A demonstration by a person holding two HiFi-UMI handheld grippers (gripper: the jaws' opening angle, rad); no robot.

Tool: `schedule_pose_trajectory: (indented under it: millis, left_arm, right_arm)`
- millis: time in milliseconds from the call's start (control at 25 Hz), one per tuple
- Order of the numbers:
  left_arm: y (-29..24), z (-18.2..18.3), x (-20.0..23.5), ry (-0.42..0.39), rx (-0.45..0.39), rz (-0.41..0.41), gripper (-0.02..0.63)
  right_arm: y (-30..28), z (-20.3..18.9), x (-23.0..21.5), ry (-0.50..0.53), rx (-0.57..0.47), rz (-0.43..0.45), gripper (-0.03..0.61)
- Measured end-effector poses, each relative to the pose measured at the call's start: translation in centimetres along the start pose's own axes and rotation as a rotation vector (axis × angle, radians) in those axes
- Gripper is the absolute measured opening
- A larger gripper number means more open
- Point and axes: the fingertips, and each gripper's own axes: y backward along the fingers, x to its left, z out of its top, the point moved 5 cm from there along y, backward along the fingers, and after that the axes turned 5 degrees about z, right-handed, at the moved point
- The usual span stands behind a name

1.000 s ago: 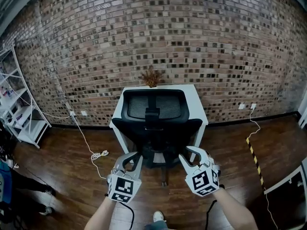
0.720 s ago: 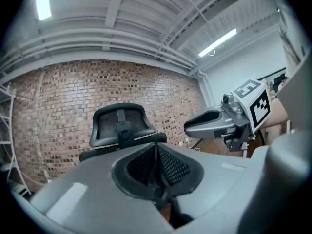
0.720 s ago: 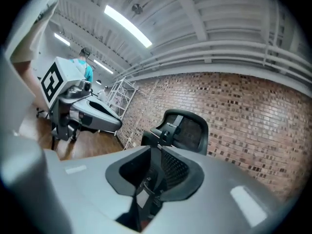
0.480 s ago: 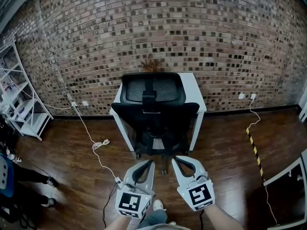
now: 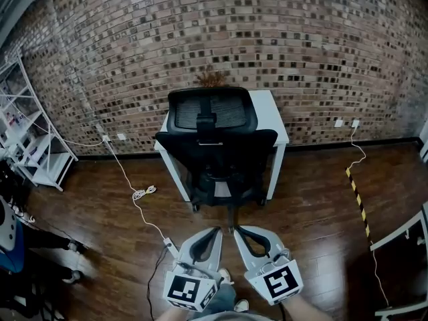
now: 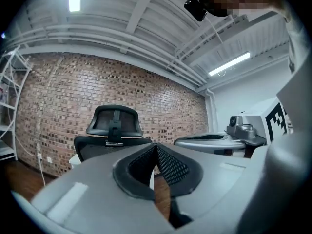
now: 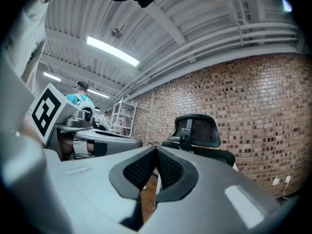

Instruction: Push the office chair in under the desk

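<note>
A black mesh office chair (image 5: 212,142) stands pushed in at the white desk (image 5: 273,116) against the brick wall, its backrest towards me. Both grippers hang low in the head view, well short of the chair and side by side. The left gripper (image 5: 215,233) and the right gripper (image 5: 238,231) are shut, their jaws having just closed on nothing. In the left gripper view the chair (image 6: 114,126) shows beyond the closed left gripper (image 6: 156,146). The right gripper view shows the chair (image 7: 196,130) past the closed right gripper (image 7: 156,150).
A white shelf rack (image 5: 30,152) stands at the left wall. A white cable (image 5: 137,196) with a power strip runs across the wooden floor. Yellow-black tape (image 5: 358,196) marks the floor at right, near a white table edge (image 5: 408,236). A dried plant (image 5: 212,79) sits on the desk.
Both grippers drew back from the chair's sides towards me and came together. Their jaws went from open to shut. The chair now looks farther off.
</note>
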Motion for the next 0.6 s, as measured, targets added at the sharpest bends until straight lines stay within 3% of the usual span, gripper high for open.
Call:
schedule_pose_trajectory:
  millis: [600]
  left_arm:
    - [0.8,-0.6,-1.2,0.003,0.03,-0.022,0.017]
  right_arm:
    - [1.3,-0.1,0.6,-0.033,-0.012,0.005,0.005]
